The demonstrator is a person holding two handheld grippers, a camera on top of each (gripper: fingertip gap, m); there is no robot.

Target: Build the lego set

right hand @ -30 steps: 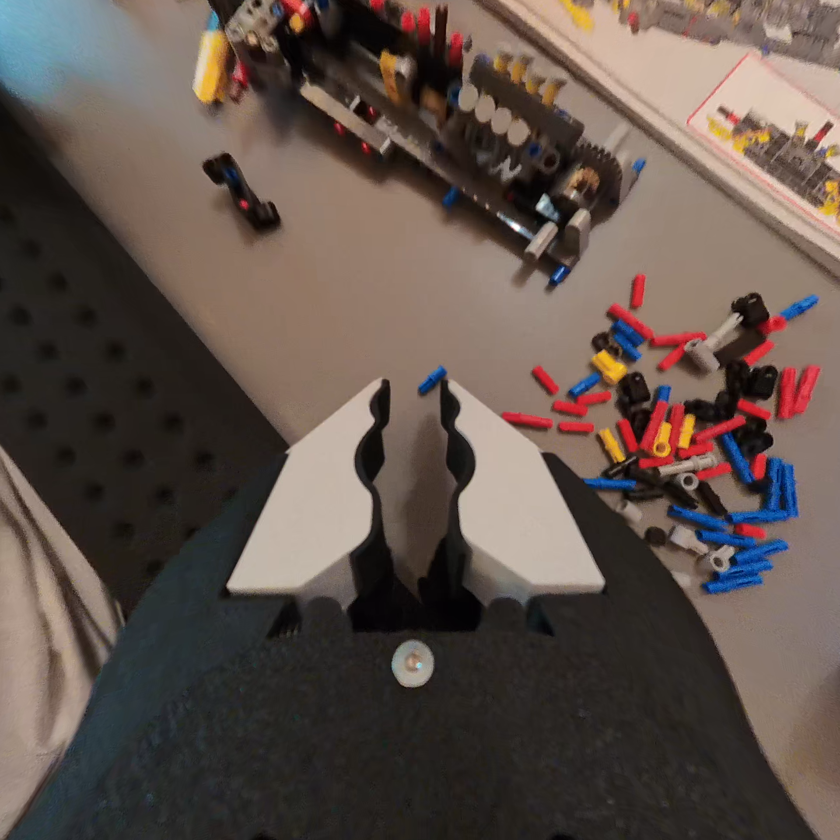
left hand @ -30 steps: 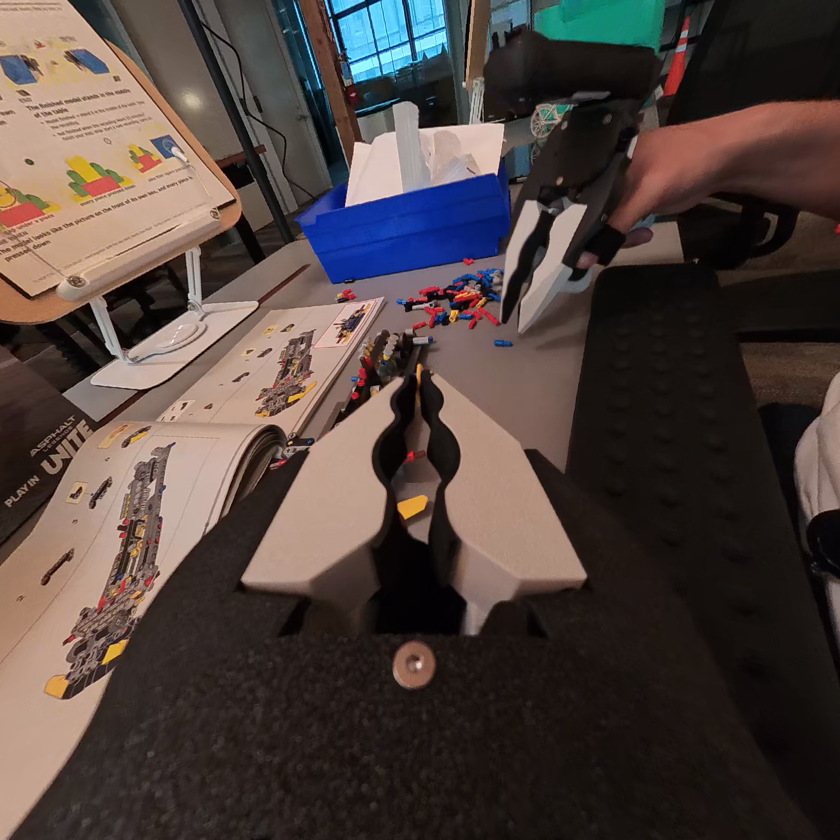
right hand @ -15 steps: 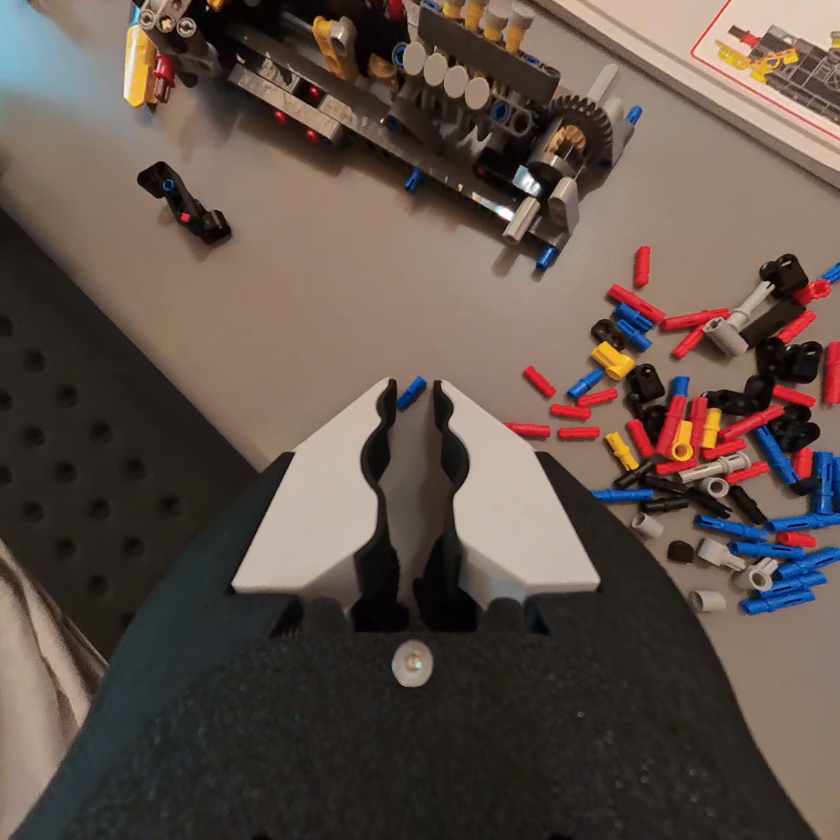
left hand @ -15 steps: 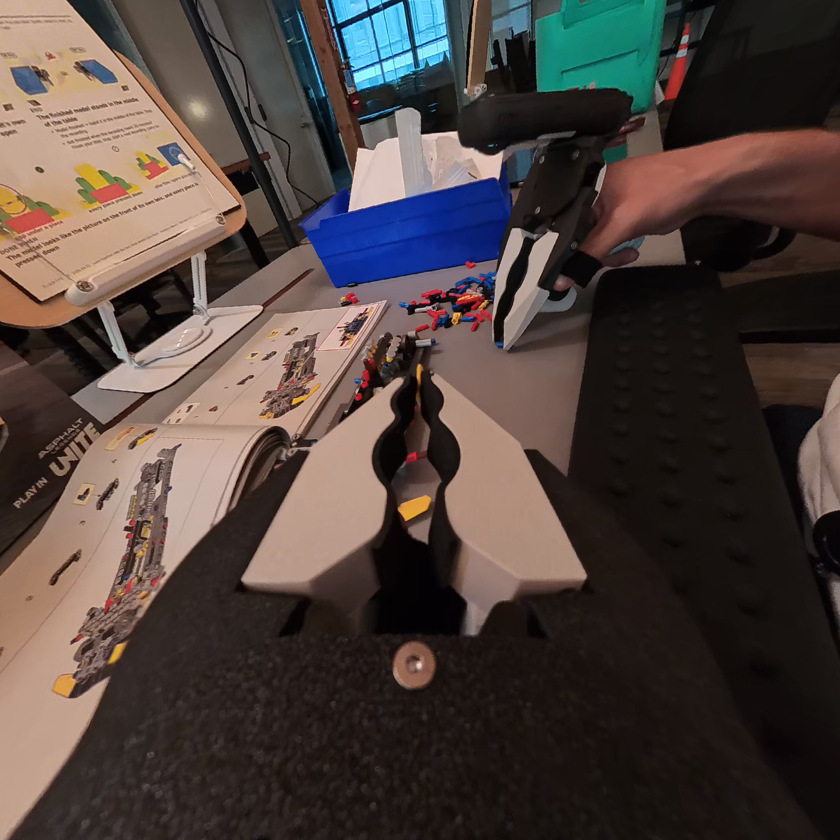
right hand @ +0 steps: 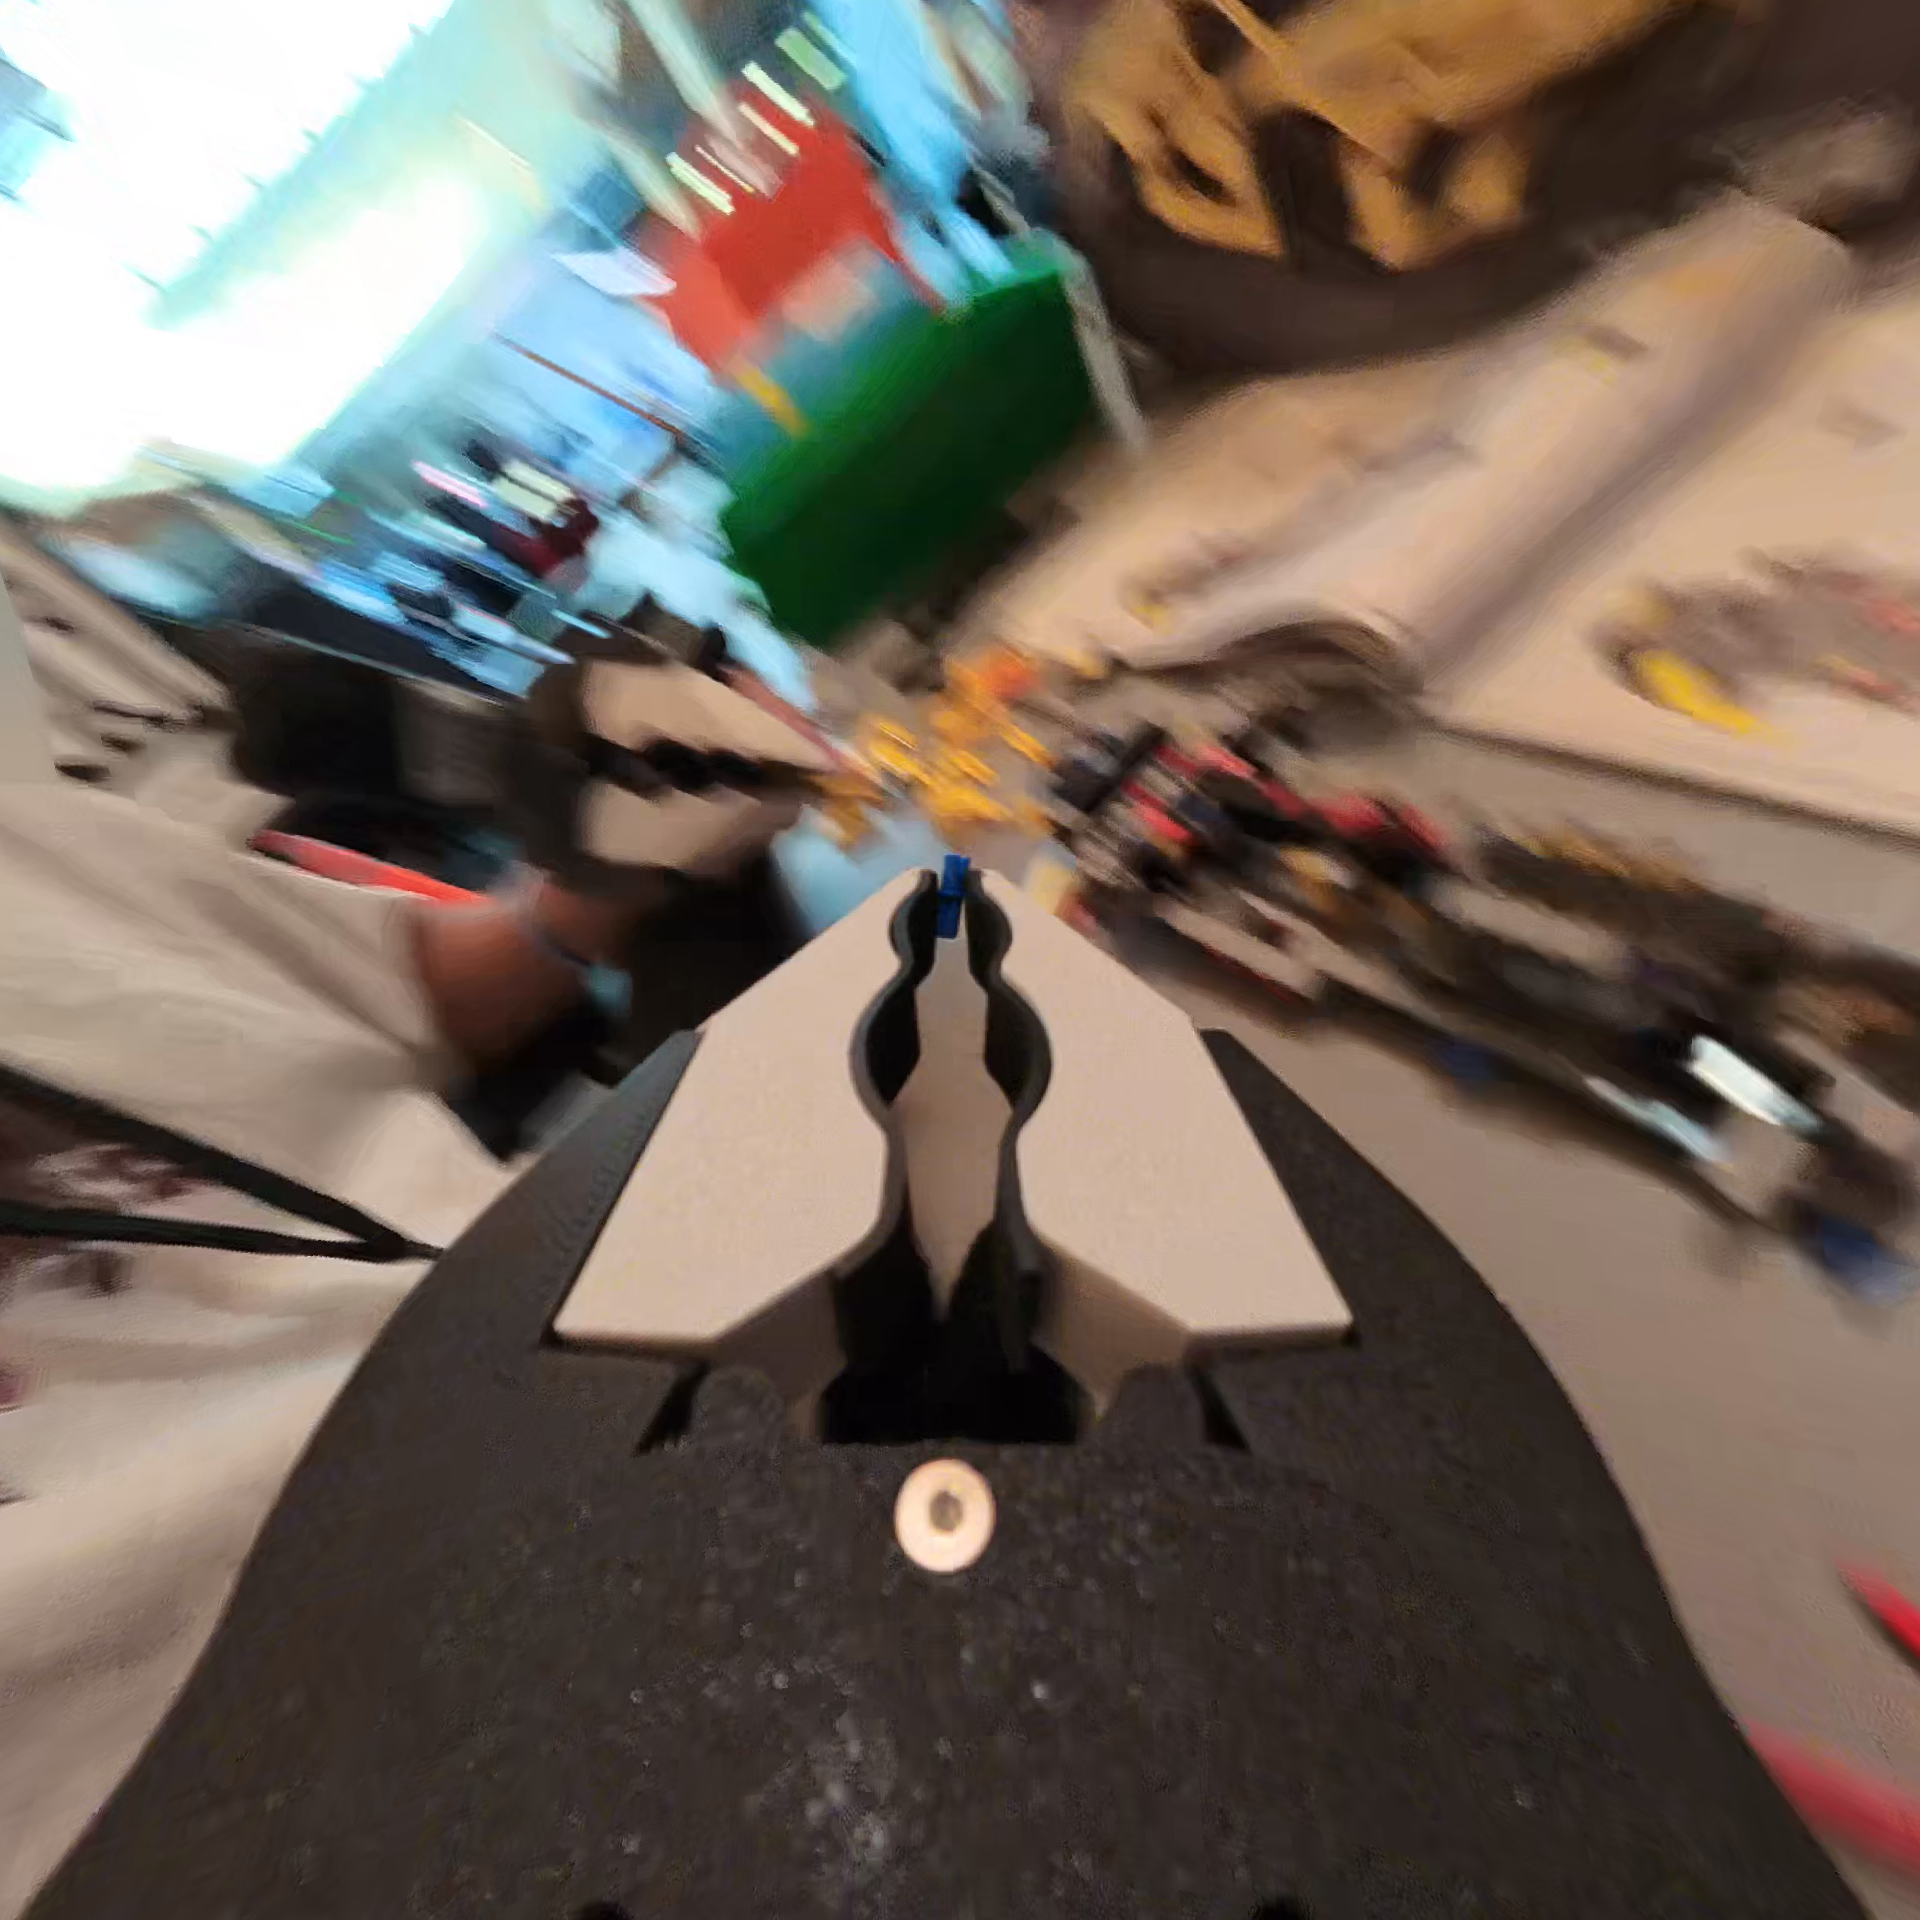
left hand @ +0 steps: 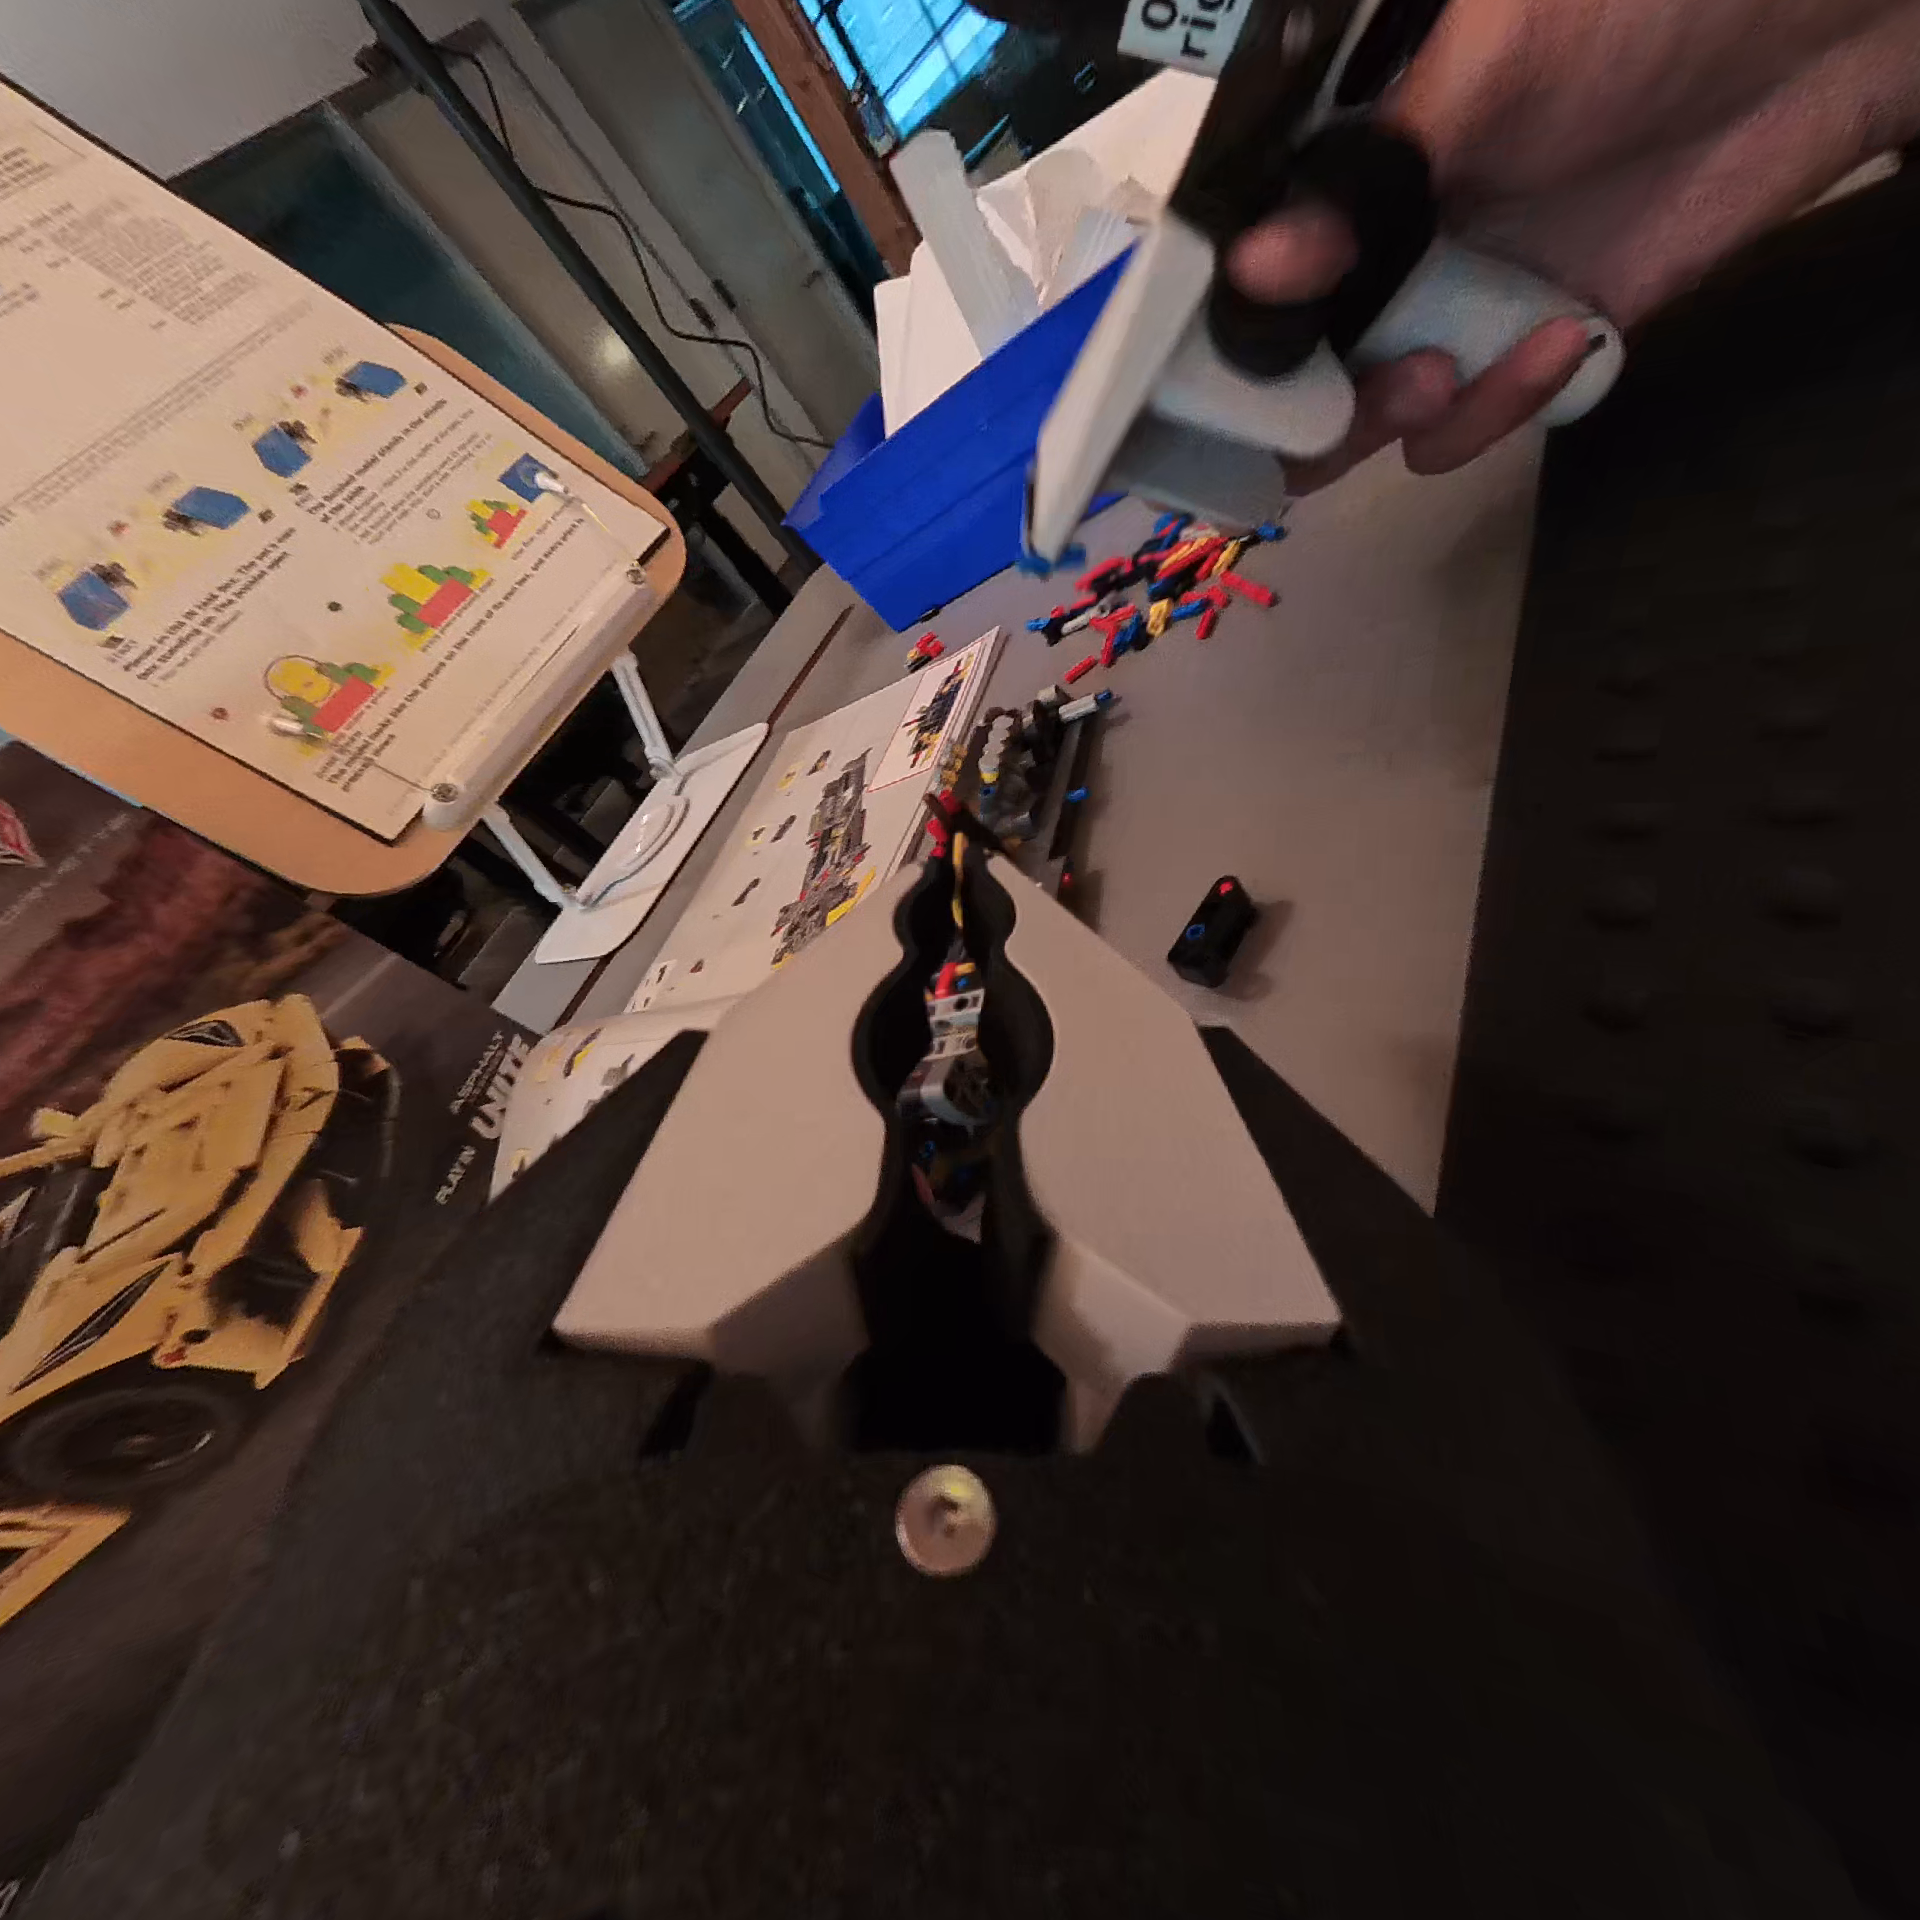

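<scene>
The long Lego model lies on the grey table. Its near end runs between the fingers of my left gripper, which is shut on a yellow part of it. My right gripper is shut on a small blue pin, pinched at the very tips. In the left wrist view the right gripper hangs above the table, held by a hand, with the blue pin at its tip. The right wrist view is heavily blurred; the model shows as a smear on the right.
A pile of red, blue, yellow and black pins lies beyond the model. A small black piece lies alone. An open booklet, a blue bin, an instruction board on a stand, the set's box and a black perforated mat surround the work area. Some 9 centimetres of space lies between my two pairs of fingers. The left tips stand about 9 centimetres off the small black piece.
My right gripper closed on the blue pin, lifted it off the table and swung round toward the model. My left gripper rolled and tilted, still gripping the model.
</scene>
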